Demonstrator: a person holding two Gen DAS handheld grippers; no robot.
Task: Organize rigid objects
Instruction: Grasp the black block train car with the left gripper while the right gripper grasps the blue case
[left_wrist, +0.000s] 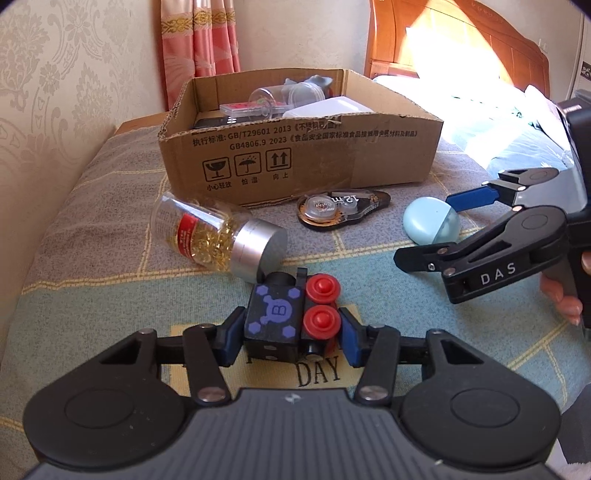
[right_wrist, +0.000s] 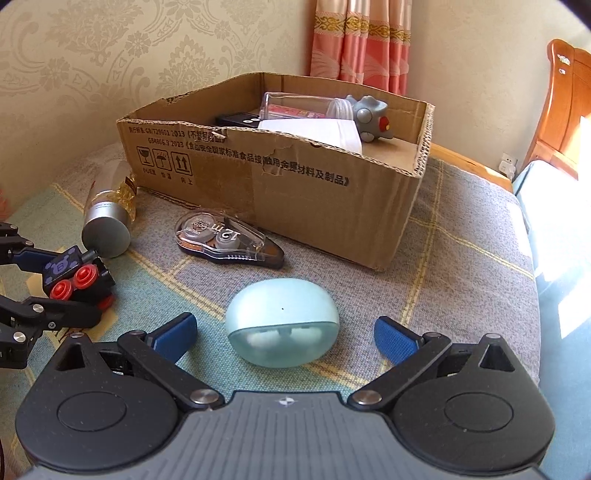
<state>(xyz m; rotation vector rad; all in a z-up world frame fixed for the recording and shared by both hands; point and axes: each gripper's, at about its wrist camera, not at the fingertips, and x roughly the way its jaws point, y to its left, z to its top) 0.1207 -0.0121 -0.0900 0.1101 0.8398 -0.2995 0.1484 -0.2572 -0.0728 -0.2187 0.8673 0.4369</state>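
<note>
My left tongs (left_wrist: 288, 334) clamp toy train (left_wrist: 286, 317); round wheels may slip. Right tongs (right_wrist: 284, 334) wide open, empty, straddling earbud case (right_wrist: 282, 321); smooth shell may squirt out.

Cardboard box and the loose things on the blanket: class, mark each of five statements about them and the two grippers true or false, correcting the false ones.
1. The left gripper is clamped on the toy train. True.
2. The right gripper holds the earbud case. False: its fingers are spread either side, not touching it.
3. The capsule bottle stands upright. False: it lies on its side.
4. The correction tape lies outside the cardboard box. True.
5. The grey toy figure lies on the blanket. False: it is inside the box.
</note>
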